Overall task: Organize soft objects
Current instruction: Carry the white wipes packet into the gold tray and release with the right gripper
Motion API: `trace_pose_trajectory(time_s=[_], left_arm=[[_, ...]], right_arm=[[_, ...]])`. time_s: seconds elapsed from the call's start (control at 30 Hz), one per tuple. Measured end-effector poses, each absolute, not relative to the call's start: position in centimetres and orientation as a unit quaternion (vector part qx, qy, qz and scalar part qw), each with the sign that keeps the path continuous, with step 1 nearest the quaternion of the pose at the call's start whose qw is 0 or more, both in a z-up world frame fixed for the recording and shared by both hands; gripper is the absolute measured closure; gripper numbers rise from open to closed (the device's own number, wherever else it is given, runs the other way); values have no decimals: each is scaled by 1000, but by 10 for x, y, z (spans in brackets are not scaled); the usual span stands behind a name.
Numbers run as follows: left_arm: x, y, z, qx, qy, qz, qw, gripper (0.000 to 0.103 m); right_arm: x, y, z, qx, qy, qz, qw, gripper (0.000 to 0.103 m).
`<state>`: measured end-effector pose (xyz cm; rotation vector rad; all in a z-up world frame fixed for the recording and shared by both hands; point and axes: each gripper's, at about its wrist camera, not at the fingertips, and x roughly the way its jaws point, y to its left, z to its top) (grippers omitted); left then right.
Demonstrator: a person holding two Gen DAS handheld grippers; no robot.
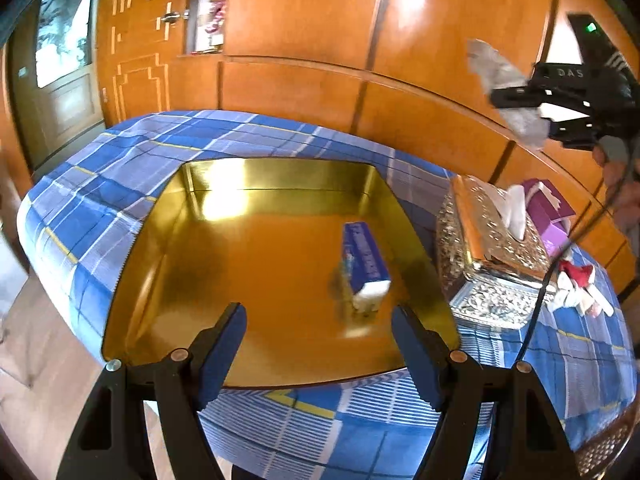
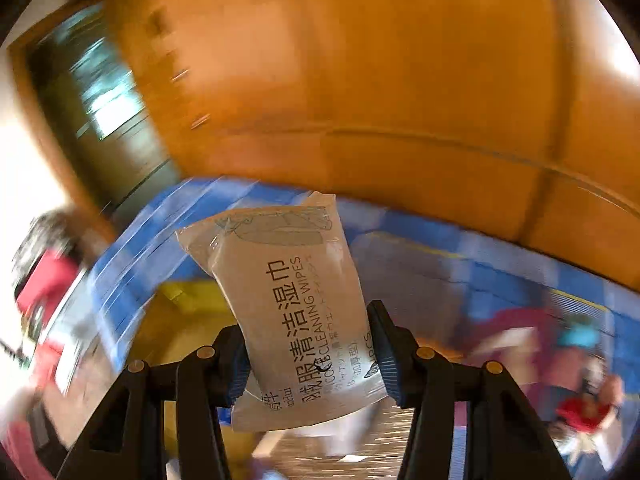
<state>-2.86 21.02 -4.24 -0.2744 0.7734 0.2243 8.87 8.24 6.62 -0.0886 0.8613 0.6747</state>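
A pack of wipes (image 2: pixel 292 312) rides high above the table, pinched across its width between the blue pads of the right gripper (image 2: pixel 310 354); seen from the left wrist, the same pack (image 1: pixel 506 92) hangs in the air well up and to the right of the gold tin (image 1: pixel 132 280). The left gripper (image 1: pixel 320 344) hovers at the tin's near rim, its jaws standing wide with nothing between them.

The tin sits on a blue plaid cloth (image 1: pixel 100 184). One blue-and-white tissue pack (image 1: pixel 366 264) already lies inside it, toward the tin's right wall. Just right of the tin stands an ornate silver tissue box (image 1: pixel 492 248), with a purple box (image 1: pixel 548 212) behind that.

The step in hand looks to be carrying the wipes to the tin. Doing it well likely means bringing the pack over the bare floor left of the tissue pack, lowering it until its bottom edge is near the metal, then opening the jaws, since a soft pouch dropped from height could bounce on the metal or land on the pack already there. The grip is near one end, so the free end may sag and swing; a slow descent would help.

The pouch reads "CLEANING WIPES" beside large Chinese characters, 清洁湿巾 among them. The right gripper's body shows the letters "DAS". The tissue pack's print is too blurred to read.
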Motion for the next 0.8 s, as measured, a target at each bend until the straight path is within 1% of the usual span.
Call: trace_pose_trajectory(time_s=[0.17,0.27,0.33,0.37,0.4,0.47,0.5,0.53,0.8], left_arm=[[-32,222,-46,-146,371,126,908,28],[-32,226,-49,-152,372,129,907,28],[-32,227,-50,-154,373,130,906,27],[-31,228,-51,-154,373,132,905,25],[-31,230,-52,-156,374,137,904,22],[-31,232,-54,-162,374,136,903,22],[-31,233,-54,-161,374,138,903,22],[-31,233,-54,-160,374,141,902,21],[-31,228,-52,-152,374,140,904,20]], right_arm=[[67,153,15,-104,449,347,817,50],[74,177,-13,-117,474,329,808,49],[81,184,-29,-129,476,311,812,48],[85,187,-36,-133,478,303,814,47],[87,190,-38,-133,477,300,815,47],[91,191,-40,-121,473,295,821,44],[93,191,-40,-114,473,296,822,40],[94,190,-39,-108,472,297,823,38],[66,167,-15,-105,433,307,841,38]])
